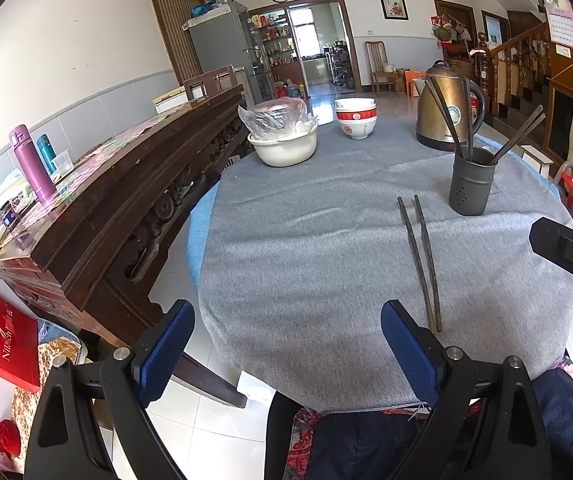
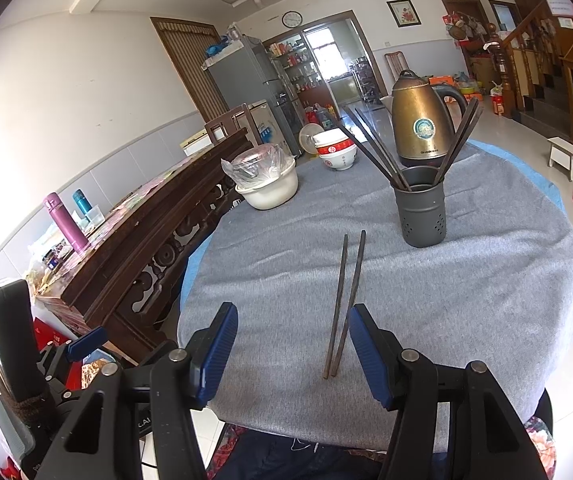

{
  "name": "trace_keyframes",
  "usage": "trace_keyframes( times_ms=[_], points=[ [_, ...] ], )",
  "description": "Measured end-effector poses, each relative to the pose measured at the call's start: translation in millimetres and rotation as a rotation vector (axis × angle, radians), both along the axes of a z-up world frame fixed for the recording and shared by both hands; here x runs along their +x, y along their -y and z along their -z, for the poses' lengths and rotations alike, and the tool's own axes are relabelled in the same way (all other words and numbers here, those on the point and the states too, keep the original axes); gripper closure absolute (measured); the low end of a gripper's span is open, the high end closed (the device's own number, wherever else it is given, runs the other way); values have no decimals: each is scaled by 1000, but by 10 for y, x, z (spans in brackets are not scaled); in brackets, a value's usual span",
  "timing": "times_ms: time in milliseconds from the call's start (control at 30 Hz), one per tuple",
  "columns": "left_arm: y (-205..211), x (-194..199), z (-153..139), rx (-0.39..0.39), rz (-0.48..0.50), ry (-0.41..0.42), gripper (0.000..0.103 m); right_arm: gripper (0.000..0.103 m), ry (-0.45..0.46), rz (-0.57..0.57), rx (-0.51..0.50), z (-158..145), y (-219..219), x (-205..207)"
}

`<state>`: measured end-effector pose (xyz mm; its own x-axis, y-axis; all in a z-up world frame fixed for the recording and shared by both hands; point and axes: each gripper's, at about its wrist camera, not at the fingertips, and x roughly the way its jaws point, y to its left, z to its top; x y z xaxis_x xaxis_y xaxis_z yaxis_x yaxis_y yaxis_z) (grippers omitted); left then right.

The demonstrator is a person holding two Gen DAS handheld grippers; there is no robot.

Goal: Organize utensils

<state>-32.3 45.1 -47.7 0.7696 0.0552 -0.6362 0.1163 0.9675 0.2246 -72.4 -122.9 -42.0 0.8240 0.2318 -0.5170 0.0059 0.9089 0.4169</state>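
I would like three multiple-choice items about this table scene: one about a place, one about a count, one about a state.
1. Where do the loose chopsticks lie?
A. inside the white basin
B. flat on the grey cloth, on the near side of the dark holder
C. on top of the kettle

2. How many chopsticks lie loose on the cloth?
A. two
B. four
C. six

3. What state is the right gripper in?
A. shut on a chopstick
B. shut on the holder
C. open, holding nothing

Answers: 1 B, they rest on the cloth short of the holder. 2 A, one pair is seen there. 3 C, its blue pads stand apart without touching anything.
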Motion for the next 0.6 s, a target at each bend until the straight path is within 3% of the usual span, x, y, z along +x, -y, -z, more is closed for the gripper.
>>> trace_keyframes(
  times_ms=[600],
  points=[
    [-4,-4,15,-4,-1,-2,9,41,-6,-2,-1,17,-24,10]
  ],
)
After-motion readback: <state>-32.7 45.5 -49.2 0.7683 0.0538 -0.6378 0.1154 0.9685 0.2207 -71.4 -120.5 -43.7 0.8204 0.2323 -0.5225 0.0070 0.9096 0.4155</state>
